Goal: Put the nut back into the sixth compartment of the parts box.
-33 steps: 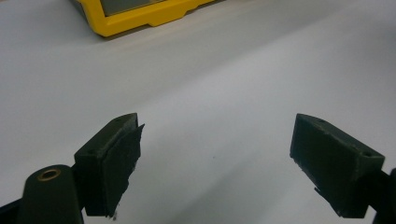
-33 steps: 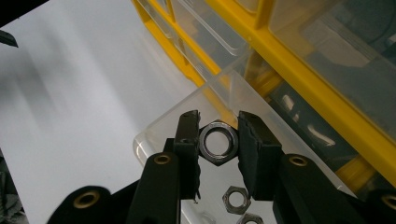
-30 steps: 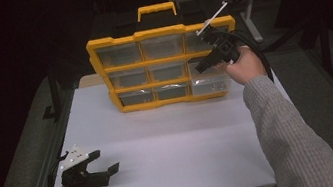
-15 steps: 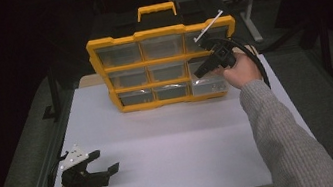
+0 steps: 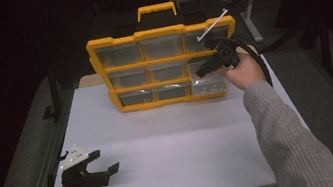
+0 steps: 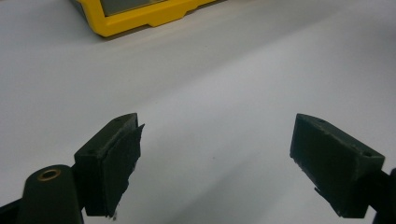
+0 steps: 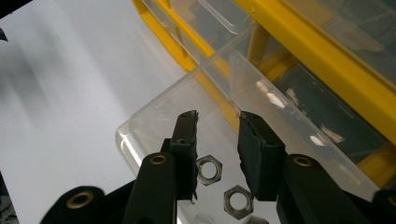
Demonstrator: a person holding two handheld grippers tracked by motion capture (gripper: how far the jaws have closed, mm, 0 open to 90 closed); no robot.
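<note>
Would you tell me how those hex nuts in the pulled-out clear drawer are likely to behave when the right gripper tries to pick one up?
The hex nuts look metallic, so probably stiff and dense. They lie flat, so rolling seems unlikely, but they may slide on the smooth clear drawer. Their low profile could make pinching awkward.

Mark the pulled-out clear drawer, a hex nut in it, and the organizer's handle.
clear drawer [image 7: 154, 103]: right gripper view, front wall rim.
hex nut [image 7: 209, 170]: right gripper view, its ring.
yellow handle [image 5: 156, 9]: high view, top bar.
</note>
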